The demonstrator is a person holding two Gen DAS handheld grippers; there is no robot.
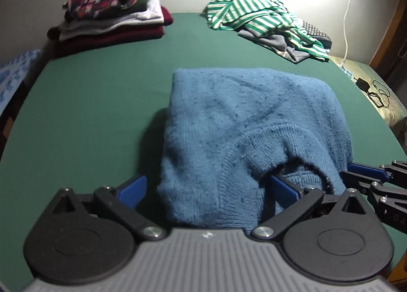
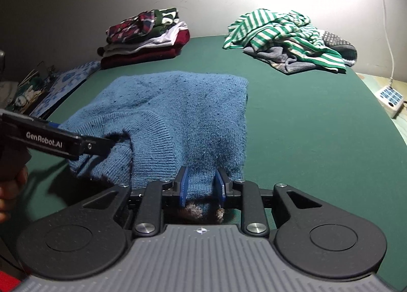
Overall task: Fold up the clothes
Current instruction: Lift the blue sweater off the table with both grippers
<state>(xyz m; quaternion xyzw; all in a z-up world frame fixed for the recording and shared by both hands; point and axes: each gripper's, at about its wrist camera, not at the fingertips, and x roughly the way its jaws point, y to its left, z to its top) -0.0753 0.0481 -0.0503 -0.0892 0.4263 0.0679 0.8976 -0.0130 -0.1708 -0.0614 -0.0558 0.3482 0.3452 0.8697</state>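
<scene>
Folded blue knitted sweater (image 1: 254, 124): lies at the near middle of the green cloth-covered table (image 1: 96, 93). Left gripper (image 1: 207, 190): fingers spread wide, near hem of the sweater between them, pads not pressing. Right gripper (image 2: 202, 186): blue pads narrowly apart with a fold of the hem between them; whether they pinch it cannot be told. Stack of folded garments (image 1: 114, 17): 11 o'clock. Loose green-and-white striped heap (image 1: 264, 19): 1 o'clock.
</scene>
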